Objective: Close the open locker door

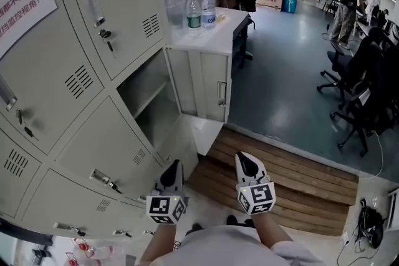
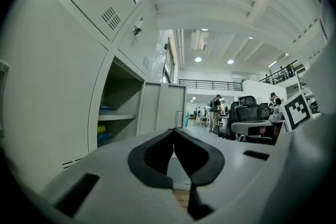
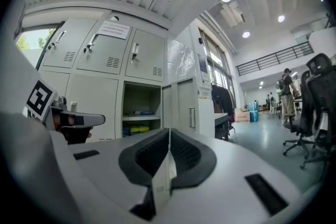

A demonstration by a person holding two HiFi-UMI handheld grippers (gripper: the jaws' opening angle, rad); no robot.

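- Left claw (image 1: 175, 166), lowest in the head view: jaws together, tips meeting, nothing between them.
- Right claw (image 1: 244, 159), just beside it: jaws likewise pressed together, empty.
- Locker bank (image 1: 81, 78) fills the left side; grey doors, keys hanging in several locks.
- Open compartment (image 1: 151, 98) in the bank, one shelf inside; yellow and blue items (image 3: 137, 128) sit below the shelf.
- Locker door (image 1: 201, 85) swung wide, standing out from the bank, ahead of both claws and well apart from them.
- Bench (image 1: 221, 31) behind the door carries two water bottles (image 1: 194, 11).
- Wooden platform (image 1: 287, 177) on the floor right of the door; office chairs (image 1: 361, 90) far right.
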